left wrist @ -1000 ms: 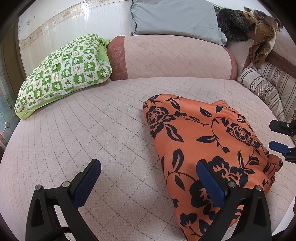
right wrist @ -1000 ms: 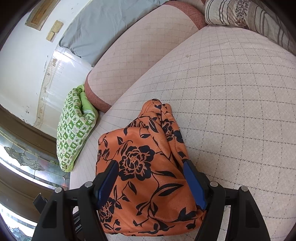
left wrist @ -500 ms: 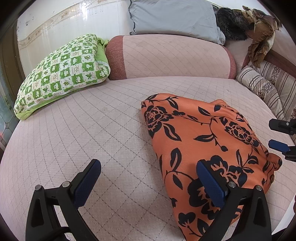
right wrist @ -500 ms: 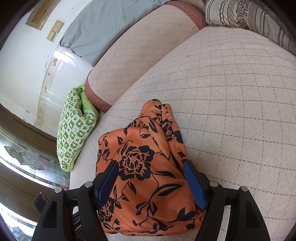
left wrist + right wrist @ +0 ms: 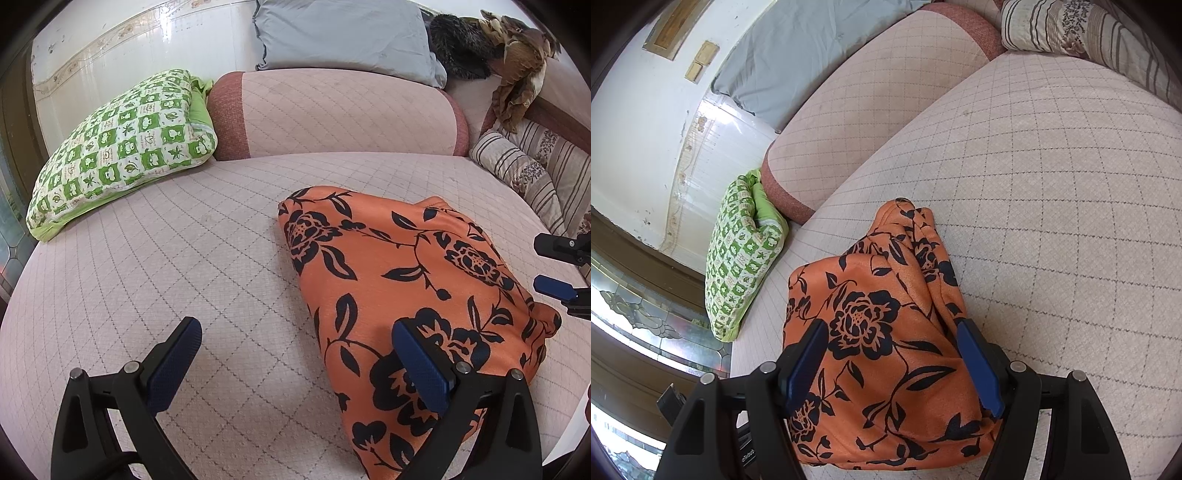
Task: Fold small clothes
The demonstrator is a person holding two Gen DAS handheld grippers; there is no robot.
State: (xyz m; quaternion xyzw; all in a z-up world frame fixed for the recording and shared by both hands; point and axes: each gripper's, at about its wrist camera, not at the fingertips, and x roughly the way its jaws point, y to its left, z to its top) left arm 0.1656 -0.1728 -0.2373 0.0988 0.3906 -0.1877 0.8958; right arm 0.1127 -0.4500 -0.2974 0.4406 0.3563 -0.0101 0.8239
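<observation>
An orange garment with black flowers (image 5: 402, 280) lies folded into a compact bundle on the quilted pink bed; it also shows in the right wrist view (image 5: 882, 343). My left gripper (image 5: 297, 365) is open and empty, its right finger over the garment's near edge, its left finger over bare bed. My right gripper (image 5: 892, 362) is open, its jaws straddling the near end of the bundle without closing on it. The right gripper's tips show at the right edge of the left wrist view (image 5: 557, 266).
A green checked pillow (image 5: 118, 147) lies at the back left. A pink bolster (image 5: 332, 114) and a grey pillow (image 5: 343, 35) stand behind. Striped cushions (image 5: 535, 173) line the right side. The bed's quilted surface (image 5: 1052, 184) stretches right of the garment.
Almost nothing has changed; the left wrist view has drifted slightly, so the garment sits a touch lower left. Both grippers stay open.
</observation>
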